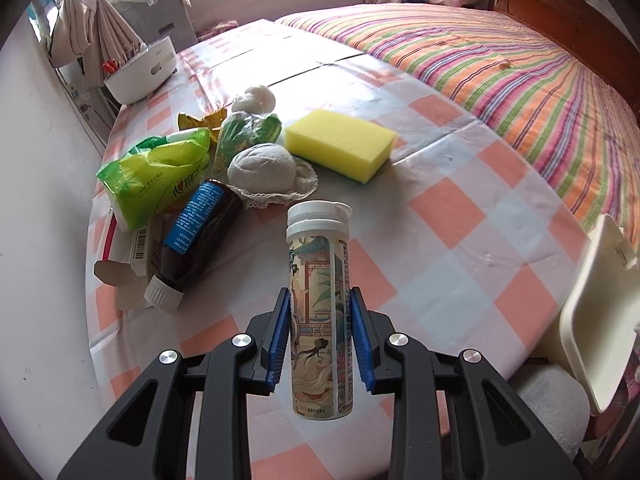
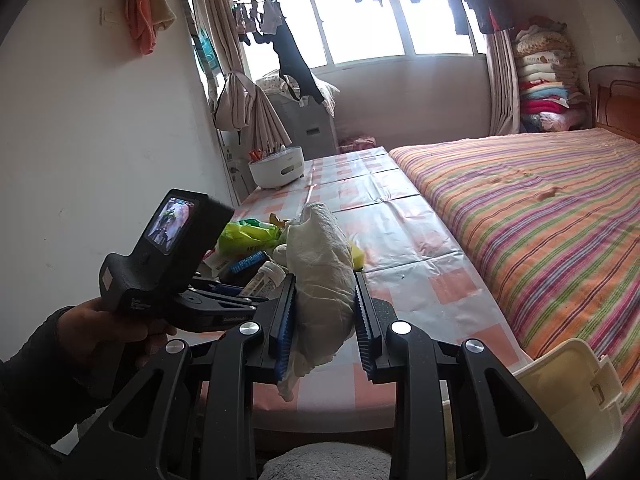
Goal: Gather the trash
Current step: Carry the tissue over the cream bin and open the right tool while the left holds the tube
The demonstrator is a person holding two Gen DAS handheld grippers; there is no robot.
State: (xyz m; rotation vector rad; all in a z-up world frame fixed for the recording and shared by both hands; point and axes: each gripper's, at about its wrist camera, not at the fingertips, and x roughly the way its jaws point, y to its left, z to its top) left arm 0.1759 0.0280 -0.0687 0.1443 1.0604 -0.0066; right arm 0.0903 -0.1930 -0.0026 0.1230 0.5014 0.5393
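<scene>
left gripper [image 1: 321,334] jaws clamped, right gripper [image 2: 325,325] jaws clamped

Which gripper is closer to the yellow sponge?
Probably left. The left gripper, holding a white tube, faces the yellow sponge across the table. The right gripper holds crumpled paper farther back.

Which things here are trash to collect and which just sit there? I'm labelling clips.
Trash job:
tablet tube in left hand-held gripper
crumpled tissue in right hand-held gripper
brown bottle
green wrapper
cream bin

Lying about:
yellow sponge
white holder
bed
</scene>
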